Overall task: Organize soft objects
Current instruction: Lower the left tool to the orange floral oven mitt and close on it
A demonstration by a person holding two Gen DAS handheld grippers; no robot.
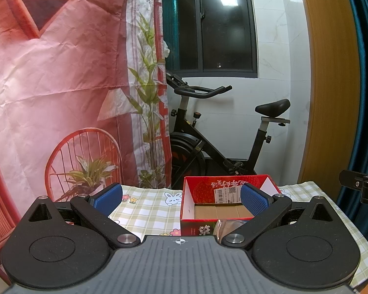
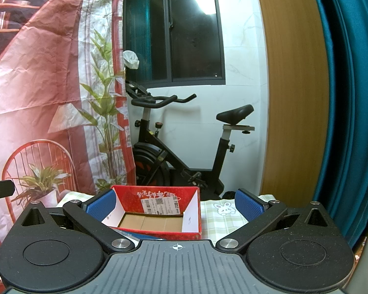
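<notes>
The left gripper (image 1: 181,199) is wide open and holds nothing. The right gripper (image 2: 175,204) is wide open too. A red cardboard box (image 2: 157,214) sits open on the checked tablecloth (image 1: 147,210) with bunnies. A clear plastic packet (image 1: 227,225) lies just in front of the box.

We hold our left tongs (image 1: 181,197) level and pointing forward, their blue-padded fingers (image 1: 109,197) spread wide apart with nothing between them. Our right tongs (image 2: 175,204) are posed the same way, spread wide and empty.
</notes>
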